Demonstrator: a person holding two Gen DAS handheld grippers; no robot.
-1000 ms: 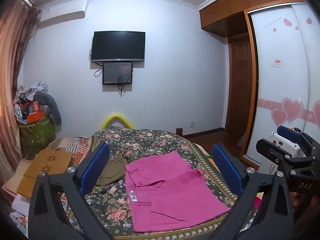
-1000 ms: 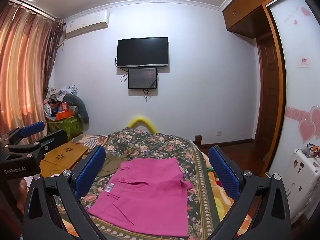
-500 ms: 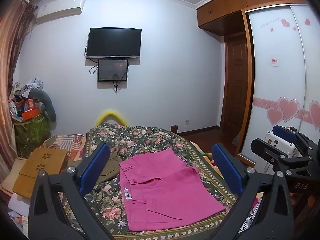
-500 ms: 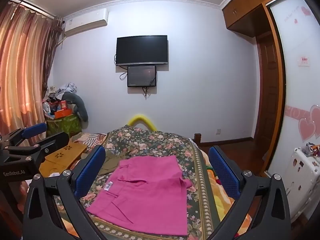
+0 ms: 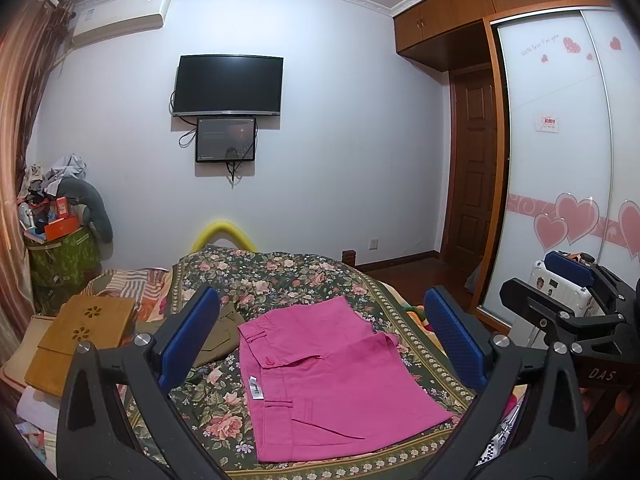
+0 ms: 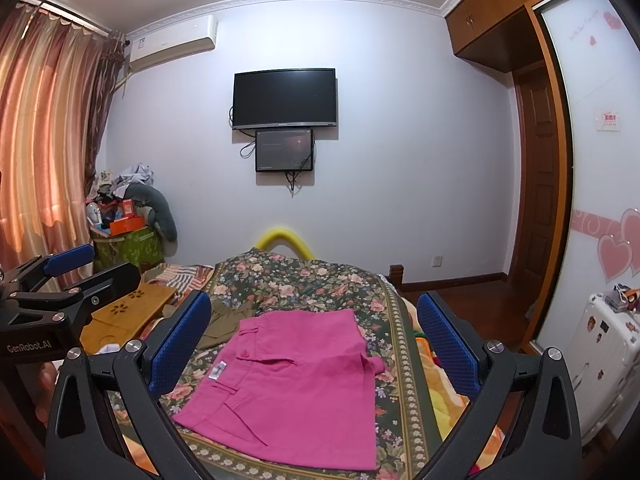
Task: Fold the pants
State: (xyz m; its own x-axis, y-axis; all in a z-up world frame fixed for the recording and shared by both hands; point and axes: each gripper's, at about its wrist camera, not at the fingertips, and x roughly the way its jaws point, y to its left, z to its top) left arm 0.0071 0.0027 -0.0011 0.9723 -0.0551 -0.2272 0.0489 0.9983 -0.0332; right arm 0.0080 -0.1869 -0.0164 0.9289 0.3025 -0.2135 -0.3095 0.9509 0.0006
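Both the left claw (image 5: 320,344) and right claw (image 6: 316,344) hang released above the floral-quilted bed (image 5: 280,272), where the bright pink cotton pants (image 5: 320,368) lie flat at twelve o'clock, waistband toward nine, neither claw clearly nearer.

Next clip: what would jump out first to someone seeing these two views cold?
The bright pink pants lie in a compact rectangle in the middle of the floral bedspread, an olive garment just beyond their waistband. Both pairs of blue-padded fingers frame them, spread wide and holding nothing: the left gripper and the right gripper. Behind, a dark TV hangs on the pale wall.
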